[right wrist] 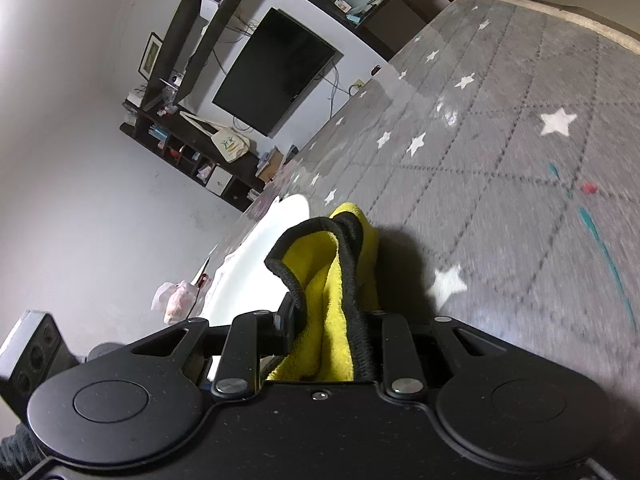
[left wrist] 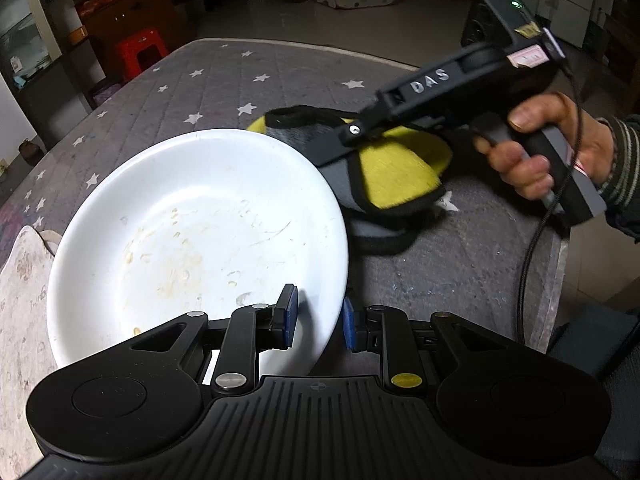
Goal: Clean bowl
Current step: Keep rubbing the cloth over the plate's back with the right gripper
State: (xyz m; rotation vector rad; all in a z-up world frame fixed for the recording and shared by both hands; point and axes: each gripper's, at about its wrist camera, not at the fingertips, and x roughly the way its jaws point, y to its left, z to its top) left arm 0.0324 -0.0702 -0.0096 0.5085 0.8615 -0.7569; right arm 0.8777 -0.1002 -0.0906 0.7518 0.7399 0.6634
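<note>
Two blue-padded fingers of the left gripper [left wrist: 320, 318] straddle the near rim of the white bowl [left wrist: 200, 236], one pad inside the rim and one outside, pinching it; the bowl sits tilted, its far edge raised above the grey star-printed quilt [left wrist: 224, 80] that covers the surface, toward the quilt's near-left part. Smears and dried yellowish specks mark the bowl's inner floor. Just beyond the bowl's right rim, the right gripper [left wrist: 352, 136] reaches in from the right, a person's hand [left wrist: 560, 148] wrapped round its handle, and its fingers are clamped on a yellow cloth [left wrist: 396, 168] with black edging and a grey underside, which bunches on the quilt touching or just beside the bowl's edge. From the right wrist view, the right gripper [right wrist: 328, 332] has its jaws drawn in tight on the yellow cloth [right wrist: 332, 304], whose folded black-trimmed edge stands up between the fingers, with the white bowl [right wrist: 256, 264] showing just behind it to the left. A beige patterned mat [left wrist: 24, 300] lies under the bowl's left side at the quilt's near-left edge. Farther off, a red stool [left wrist: 140, 52] stands past the quilt's far-left corner, and a dark television [right wrist: 276, 72] hangs on the wall.
</note>
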